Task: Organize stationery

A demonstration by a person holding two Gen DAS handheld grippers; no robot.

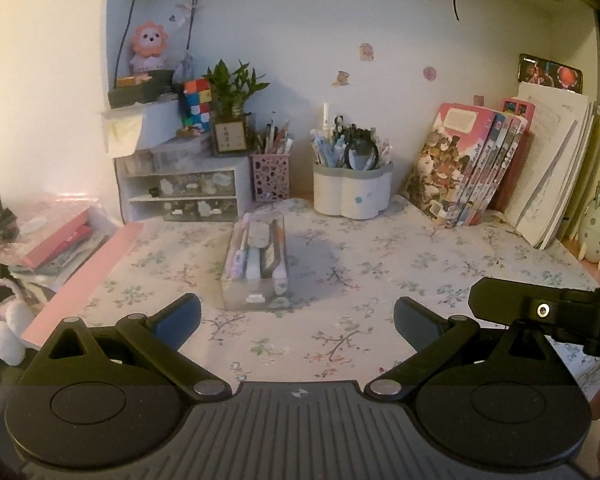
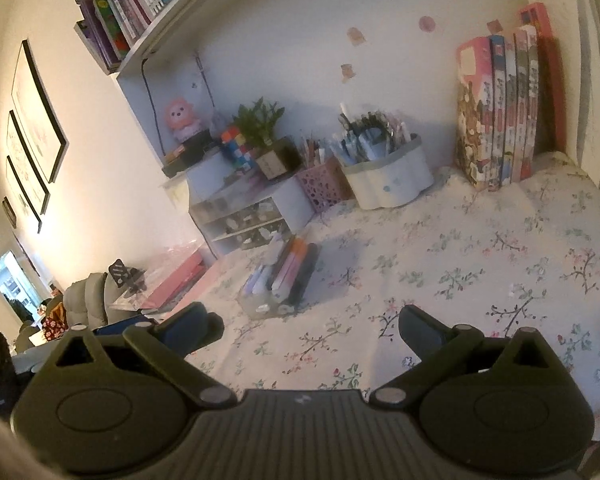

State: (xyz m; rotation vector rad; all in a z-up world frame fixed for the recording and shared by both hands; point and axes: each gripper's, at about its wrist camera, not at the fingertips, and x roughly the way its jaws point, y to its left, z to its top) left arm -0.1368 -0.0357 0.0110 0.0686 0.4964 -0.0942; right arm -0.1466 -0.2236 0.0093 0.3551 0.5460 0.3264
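Left gripper (image 1: 297,318) agape — clear pen box (image 1: 256,266) lengthwise, pointing away.

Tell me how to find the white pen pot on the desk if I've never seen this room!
Look along the back wall of the flowery tablecloth, between the leaning books and the little drawer unit. Two pen pots stand there side by side. Yours is the white pen pot with wavy, cloud-shaped sides and a grey rim, right of the pink holey pot.
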